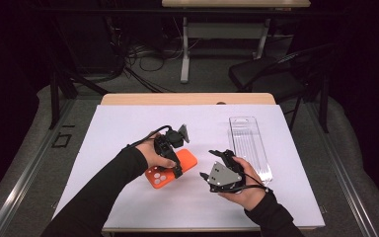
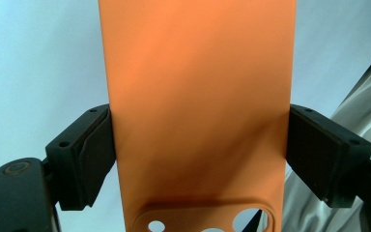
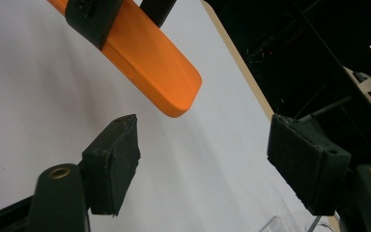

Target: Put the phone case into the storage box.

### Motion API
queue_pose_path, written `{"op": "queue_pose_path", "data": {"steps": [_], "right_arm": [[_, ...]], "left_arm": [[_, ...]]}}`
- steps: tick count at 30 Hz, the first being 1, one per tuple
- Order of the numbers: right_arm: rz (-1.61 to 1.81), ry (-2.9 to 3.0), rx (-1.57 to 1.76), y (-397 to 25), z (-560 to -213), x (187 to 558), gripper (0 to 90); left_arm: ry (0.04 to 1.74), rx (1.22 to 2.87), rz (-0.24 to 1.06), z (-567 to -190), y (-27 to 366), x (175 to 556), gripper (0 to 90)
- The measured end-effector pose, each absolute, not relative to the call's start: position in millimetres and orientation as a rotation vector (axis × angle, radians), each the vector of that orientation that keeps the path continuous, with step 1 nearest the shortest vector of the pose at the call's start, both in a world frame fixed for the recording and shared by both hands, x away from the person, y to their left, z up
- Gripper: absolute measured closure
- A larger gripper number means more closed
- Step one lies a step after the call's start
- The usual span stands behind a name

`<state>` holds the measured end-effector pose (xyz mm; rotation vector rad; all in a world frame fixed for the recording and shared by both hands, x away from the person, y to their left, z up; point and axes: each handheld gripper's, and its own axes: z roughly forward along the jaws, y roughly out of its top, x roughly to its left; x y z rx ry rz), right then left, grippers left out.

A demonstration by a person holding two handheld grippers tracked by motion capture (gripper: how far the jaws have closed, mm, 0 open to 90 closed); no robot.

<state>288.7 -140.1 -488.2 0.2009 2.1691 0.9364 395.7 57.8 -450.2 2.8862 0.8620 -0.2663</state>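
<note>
- Your left gripper (image 2: pixel 198 159) clamps the orange phone case (image 1: pixel 171 168) across its width, low over the white table (image 1: pixel 128 128); keep that grip square.
- Your right gripper (image 3: pixel 203 169) stands wide and empty just beside the case; bring it to the free end before closing.

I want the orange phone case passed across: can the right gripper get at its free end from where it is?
Probably yes: the right gripper is open, and the orange phone case, clamped by the left gripper, juts toward it with nothing between.
</note>
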Motion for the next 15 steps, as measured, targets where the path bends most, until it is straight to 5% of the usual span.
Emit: {"op": "queue_pose_path", "data": {"steps": [15], "right_arm": [[0.845, 2.15, 0.02, -132.9, -497.1, 283.4, 40.6]], "left_arm": [[0.842, 2.889, -0.314, -451.6, 54.9, 392.9, 15.8]]}}
